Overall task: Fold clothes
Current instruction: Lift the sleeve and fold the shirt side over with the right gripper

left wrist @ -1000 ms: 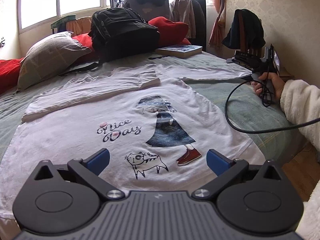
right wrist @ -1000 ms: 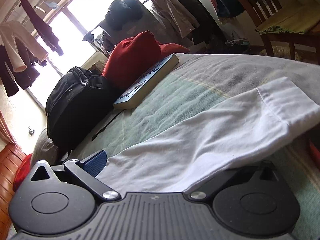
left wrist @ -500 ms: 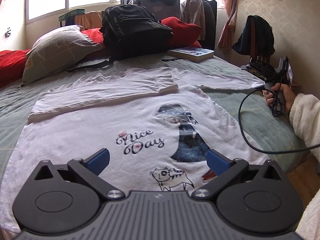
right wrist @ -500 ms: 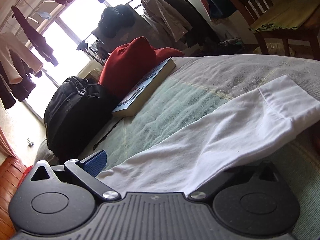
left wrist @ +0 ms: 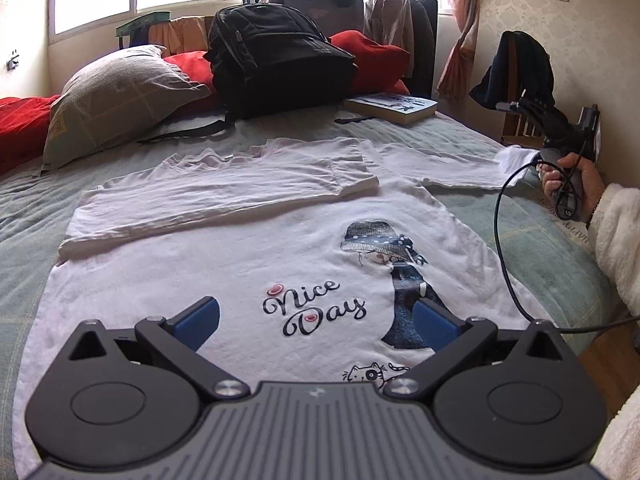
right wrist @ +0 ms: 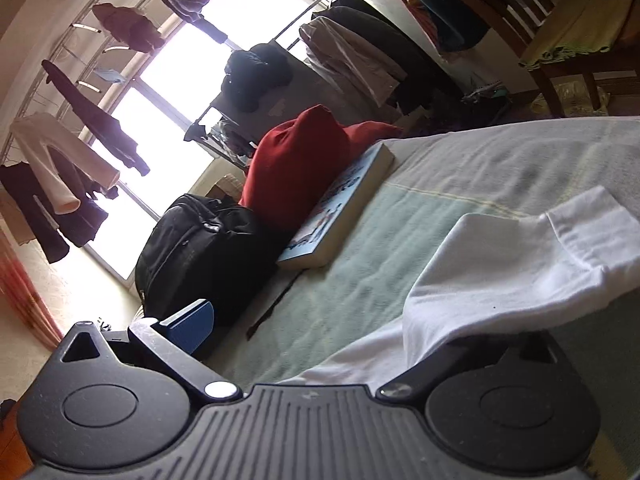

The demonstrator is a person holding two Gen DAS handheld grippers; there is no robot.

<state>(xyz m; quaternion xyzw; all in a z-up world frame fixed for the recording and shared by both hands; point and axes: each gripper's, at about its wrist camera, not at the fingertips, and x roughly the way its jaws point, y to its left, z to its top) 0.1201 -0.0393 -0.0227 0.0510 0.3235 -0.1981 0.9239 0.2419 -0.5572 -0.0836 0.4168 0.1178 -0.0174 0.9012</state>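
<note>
Though spread wide, left gripper [left wrist: 314,309] over shirt [left wrist: 240,264]

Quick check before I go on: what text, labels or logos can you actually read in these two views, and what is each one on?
"Nice Day": dark script printed on the front of the white long-sleeved T-shirt.
Cover lettering on the blue-and-white paperback book: too blurred to read in either view.
Lettering along the green bedspread edge by the person's right hand: too small and upside down.

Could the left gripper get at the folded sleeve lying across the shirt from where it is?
Probably yes. The left gripper hangs open over the white shirt, and only flat shirt fabric lies between it and the folded sleeve. The backpack and pillow sit farther back.
</note>
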